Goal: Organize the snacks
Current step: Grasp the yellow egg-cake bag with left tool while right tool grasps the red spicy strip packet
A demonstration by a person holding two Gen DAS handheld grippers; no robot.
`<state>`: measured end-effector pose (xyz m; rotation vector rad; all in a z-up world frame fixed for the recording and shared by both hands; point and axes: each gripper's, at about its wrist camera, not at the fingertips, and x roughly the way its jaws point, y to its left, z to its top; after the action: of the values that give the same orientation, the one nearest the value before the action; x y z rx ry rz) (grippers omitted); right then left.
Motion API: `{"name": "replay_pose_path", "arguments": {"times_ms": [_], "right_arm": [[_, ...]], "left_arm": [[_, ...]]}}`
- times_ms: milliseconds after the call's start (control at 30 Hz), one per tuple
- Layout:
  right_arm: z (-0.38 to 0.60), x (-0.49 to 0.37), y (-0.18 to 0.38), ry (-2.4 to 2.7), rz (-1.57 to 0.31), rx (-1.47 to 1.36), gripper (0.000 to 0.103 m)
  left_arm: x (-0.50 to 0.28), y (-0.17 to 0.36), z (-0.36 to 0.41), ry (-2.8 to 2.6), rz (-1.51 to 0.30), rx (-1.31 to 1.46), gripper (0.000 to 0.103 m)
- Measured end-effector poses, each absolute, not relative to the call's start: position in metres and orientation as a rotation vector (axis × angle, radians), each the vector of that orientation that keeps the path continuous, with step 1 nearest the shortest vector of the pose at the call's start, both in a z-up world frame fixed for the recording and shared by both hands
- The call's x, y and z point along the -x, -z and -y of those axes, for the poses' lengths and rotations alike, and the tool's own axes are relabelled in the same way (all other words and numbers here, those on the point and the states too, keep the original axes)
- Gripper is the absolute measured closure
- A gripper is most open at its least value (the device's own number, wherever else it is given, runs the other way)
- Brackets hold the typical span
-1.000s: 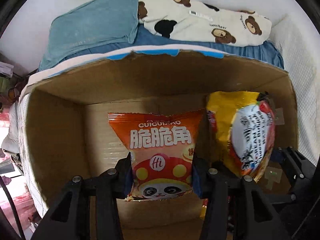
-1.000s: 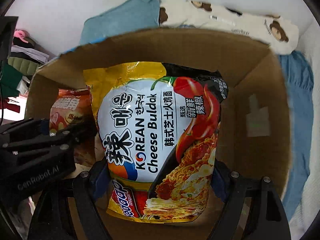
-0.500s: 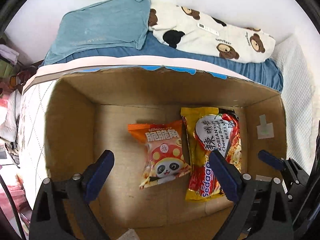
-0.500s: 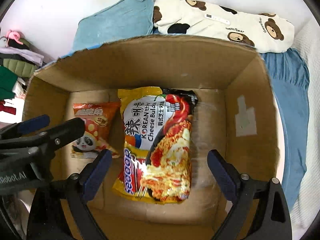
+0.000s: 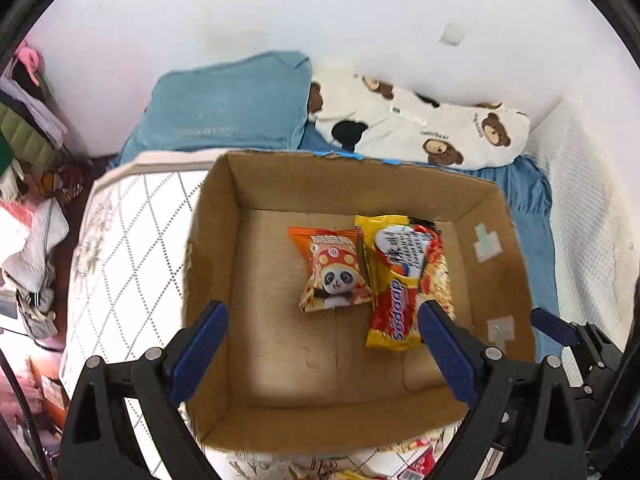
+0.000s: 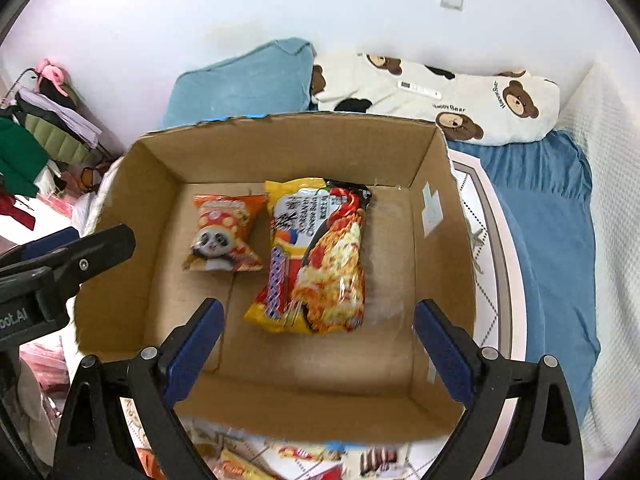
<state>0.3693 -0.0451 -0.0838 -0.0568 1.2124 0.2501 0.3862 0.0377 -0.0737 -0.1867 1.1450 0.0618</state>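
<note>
An open cardboard box [image 5: 216,240] [image 6: 440,184] stands on a bed. On its floor lie an orange panda snack bag [image 5: 332,268] [image 6: 222,234] and, beside it on the right, a yellow noodle packet [image 5: 404,276] [image 6: 316,256]. My left gripper [image 5: 320,348] hangs open above the box's near half, nothing between its blue pads. My right gripper [image 6: 318,344] is open too, above the near end of the noodle packet and apart from it. One finger of the right gripper shows at the right edge of the left wrist view [image 5: 556,326].
More snack packets [image 6: 304,456] lie on the bed in front of the box. A blue pillow [image 5: 228,108], a bear-print pillow [image 5: 424,128] and a blue blanket [image 6: 548,216] lie behind and right. Clothes [image 6: 36,140] are piled at the left. The wall is close behind.
Both grippers let go of their packets, which now lie flat in the box. Both jaws have opened wide and both hands have risen and drawn back.
</note>
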Motion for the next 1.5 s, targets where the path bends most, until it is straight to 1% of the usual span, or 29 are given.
{"name": "replay_pose_path", "arguments": {"times_ms": [167, 300, 333, 400, 500, 567, 633, 733, 833, 900, 933, 967, 1067, 1267, 1333, 1467, 1500], "right_arm": [[0.057, -0.330, 0.062, -0.276, -1.140, -0.023, 0.006], [0.072, -0.295, 0.058, -0.296, -1.124, -0.079, 0.010], [0.077, -0.286, 0.061, -0.293, -1.129, -0.089, 0.011], [0.090, -0.263, 0.073, -0.294, -1.157, -0.129, 0.020], [0.113, -0.228, 0.100, -0.281, -1.227, -0.231, 0.030], [0.127, -0.206, 0.120, -0.256, -1.268, -0.277, 0.031], [0.139, -0.184, 0.143, -0.224, -1.318, -0.316, 0.031], [0.149, -0.160, 0.176, -0.190, -1.387, -0.371, 0.031], [0.152, -0.142, 0.200, -0.169, -1.425, -0.403, 0.031], [0.154, -0.131, 0.216, -0.146, -1.455, -0.437, 0.031], [0.154, -0.125, 0.224, -0.142, -1.472, -0.455, 0.031], [0.153, -0.121, 0.228, -0.142, -1.483, -0.467, 0.031], [0.145, -0.107, 0.240, -0.156, -1.513, -0.479, 0.031], [0.105, -0.104, 0.263, -0.182, -1.562, -0.437, 0.031], [0.093, -0.108, 0.268, -0.172, -1.559, -0.408, 0.029], [0.060, -0.116, 0.276, -0.107, -1.558, -0.283, 0.029], [0.053, -0.118, 0.278, -0.087, -1.559, -0.243, 0.029]], "left_arm": [[-0.347, 0.043, -0.023, -0.033, -1.074, 0.155, 0.006], [-0.310, 0.033, -0.013, -0.017, -1.041, 0.128, 0.006], [-0.301, 0.035, -0.010, -0.015, -1.041, 0.121, 0.006], [-0.277, 0.047, -0.001, -0.012, -1.052, 0.085, 0.006], [-0.244, 0.083, 0.016, 0.000, -1.115, -0.023, 0.006], [-0.224, 0.117, 0.030, 0.024, -1.182, -0.108, 0.006], [-0.208, 0.164, 0.048, 0.071, -1.293, -0.190, 0.006], [-0.198, 0.218, 0.068, 0.128, -1.412, -0.296, 0.006], [-0.199, 0.262, 0.085, 0.164, -1.486, -0.394, 0.006], [-0.200, 0.273, 0.089, 0.163, -1.481, -0.411, 0.013], [-0.201, 0.271, 0.087, 0.160, -1.460, -0.384, 0.030], [-0.202, 0.270, 0.084, 0.159, -1.476, -0.339, 0.049], [-0.205, 0.266, 0.057, 0.117, -1.518, -0.158, 0.055], [-0.188, 0.269, -0.007, -0.029, -1.564, 0.149, 0.055], [-0.180, 0.272, -0.026, -0.072, -1.568, 0.241, 0.055], [-0.169, 0.281, -0.046, -0.102, -1.569, 0.315, 0.053], [-0.168, 0.283, -0.048, -0.101, -1.569, 0.320, 0.054]]}}
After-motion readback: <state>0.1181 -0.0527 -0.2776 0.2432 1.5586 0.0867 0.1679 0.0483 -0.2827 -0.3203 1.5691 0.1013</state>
